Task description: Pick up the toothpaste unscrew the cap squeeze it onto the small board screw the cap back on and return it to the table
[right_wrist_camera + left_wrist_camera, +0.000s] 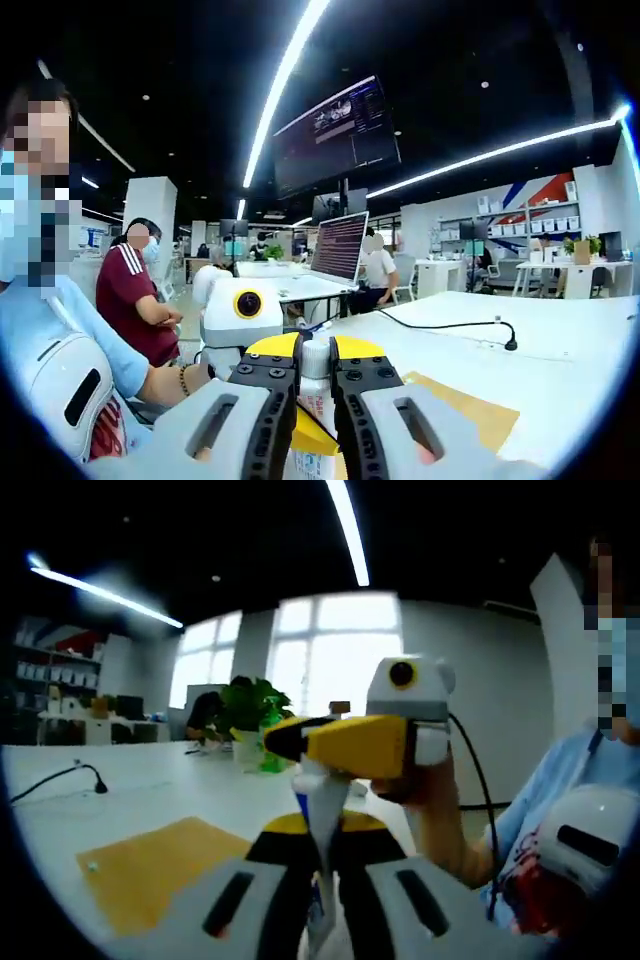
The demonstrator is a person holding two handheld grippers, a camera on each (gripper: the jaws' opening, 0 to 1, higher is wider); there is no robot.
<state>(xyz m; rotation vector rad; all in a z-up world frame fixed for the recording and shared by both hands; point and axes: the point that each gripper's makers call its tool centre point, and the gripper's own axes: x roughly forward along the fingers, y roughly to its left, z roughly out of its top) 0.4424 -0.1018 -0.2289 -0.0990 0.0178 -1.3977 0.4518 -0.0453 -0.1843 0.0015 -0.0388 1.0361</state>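
In the left gripper view we are seeing the left gripper (pixel 318 880) clenching the body of the toothpaste tube (pixel 322 825), which is standing upright between its jaws with the neck pointing up. The right gripper (pixel 300 742) is coming in from the right of that view, its yellow jaws lying sideways across the top of the tube and closing on the cap end; the cap itself is hidden behind those jaws, so we cannot tell whether it is on or off. A person's hand (pixel 420 785) is wrapping around the right gripper's handle, with a black cable trailing down from it.

In the right gripper view we are looking along the right gripper (pixel 316 385), whose jaws are squeezing the white cap (pixel 316 358) at the top of the tube (pixel 312 425). Just beyond it the left gripper's yellow-and-white body (pixel 240 318) is rising up behind the tube.

Beneath the tube in the left gripper view, a flat yellow-brown board (pixel 165 865) is lying on the white table (pixel 150 780). Further back on the table, a black cable (pixel 60 776) is snaking across and a green potted plant (pixel 250 708) is standing before bright windows. In the right gripper view, seated people and a monitor (pixel 340 246) are showing far behind.
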